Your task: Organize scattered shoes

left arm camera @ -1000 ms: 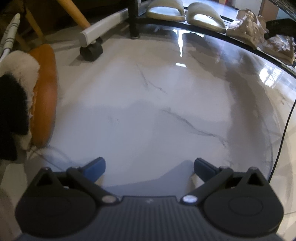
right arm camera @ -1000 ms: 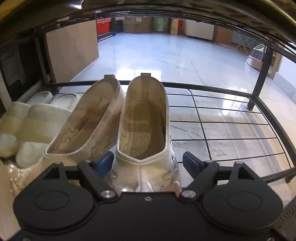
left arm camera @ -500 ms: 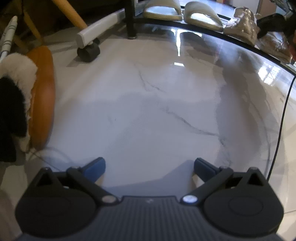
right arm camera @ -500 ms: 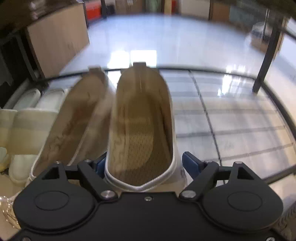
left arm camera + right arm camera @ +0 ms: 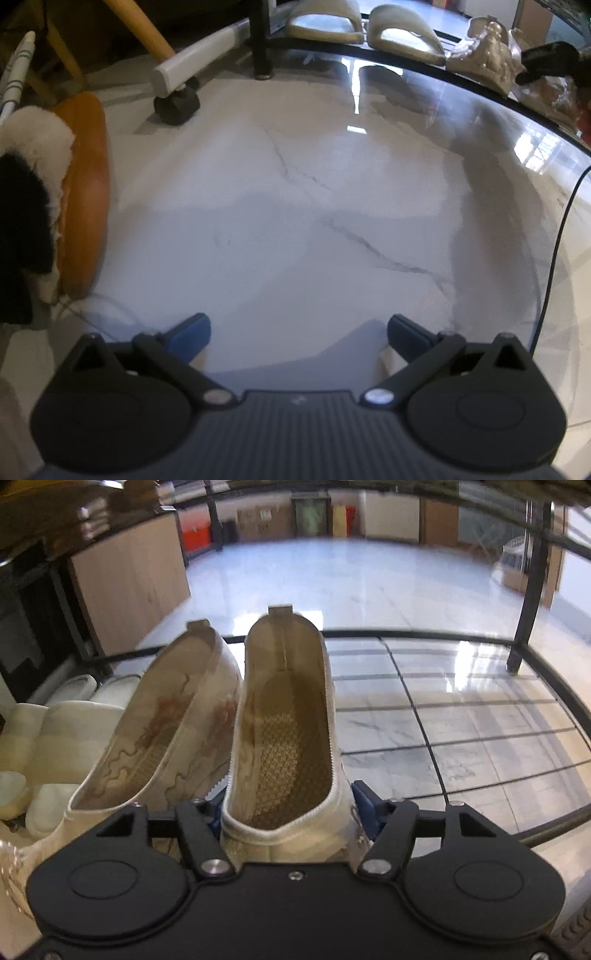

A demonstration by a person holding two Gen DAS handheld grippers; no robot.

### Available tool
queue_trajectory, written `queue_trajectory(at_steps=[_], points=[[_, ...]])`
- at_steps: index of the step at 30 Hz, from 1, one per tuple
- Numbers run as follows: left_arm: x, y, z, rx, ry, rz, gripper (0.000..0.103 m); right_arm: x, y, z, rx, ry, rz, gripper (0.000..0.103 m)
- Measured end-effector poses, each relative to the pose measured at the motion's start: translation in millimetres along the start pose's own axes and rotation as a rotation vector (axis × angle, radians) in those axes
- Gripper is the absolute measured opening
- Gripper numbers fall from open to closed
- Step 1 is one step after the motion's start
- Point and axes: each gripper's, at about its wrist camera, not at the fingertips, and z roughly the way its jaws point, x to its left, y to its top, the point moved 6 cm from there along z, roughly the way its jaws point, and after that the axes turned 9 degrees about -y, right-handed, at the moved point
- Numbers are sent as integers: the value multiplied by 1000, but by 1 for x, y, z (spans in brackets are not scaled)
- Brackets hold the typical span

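Leftmost, the left gripper [image 5: 298, 332] hangs spread wide over bare marble floor [image 5: 295, 206], a fur-lined tan shoe [image 5: 79, 195] lying near it. Further right, the right gripper [image 5: 287, 814] pinches a cream slip-on shoe [image 5: 286, 738] on the wire rack [image 5: 461, 716], just beside its mate [image 5: 162, 738] and pale slippers [image 5: 48, 734].

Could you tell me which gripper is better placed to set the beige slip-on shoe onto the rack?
The right gripper: it grips the beige slip-on shoe over the black wire rack. The left gripper is open over bare marble floor.
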Motion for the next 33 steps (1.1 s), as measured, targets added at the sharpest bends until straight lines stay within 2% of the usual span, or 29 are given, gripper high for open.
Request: queue_trajectory(at_steps=[7,13,14,18,20,22,25,27,28,29,30,31,33], points=[[-1,1,0,4,7,-5,102,-1,12,-1,52,5,-24,65],[-5,-2,0,13,-4,5,102,1,29,-34,-45,28,-107,65],[-5,-2,0,14,-6,4,102,-3,31,-34,-92,21,-105,65],[-7,-2,-1,13,-7,6,102,-17,37,-18,-192,26,-9,65],[-8,0,-1,9,-7,9,102,-23,40,2,-236,-16,16,65],[-8,1,0,7,-5,9,102,-24,41,18,-216,-32,20,65],[-6,1,2,13,-1,-1,102,-22,37,46,-140,-41,-21,67],[-5,1,3,11,-1,-8,102,-24,33,54,-118,-21,-24,71],[-5,1,3,13,0,-8,102,-24,32,55,-113,-18,-19,78],[-6,1,3,14,0,-8,102,-27,33,52,-99,-18,2,93],[-6,1,2,12,-2,-8,102,-30,34,49,-85,-17,26,101],[-6,2,2,10,-4,-7,102,-32,34,45,-70,-16,49,101],[-8,1,0,4,-10,-1,102,-39,37,24,-113,-13,110,101]])
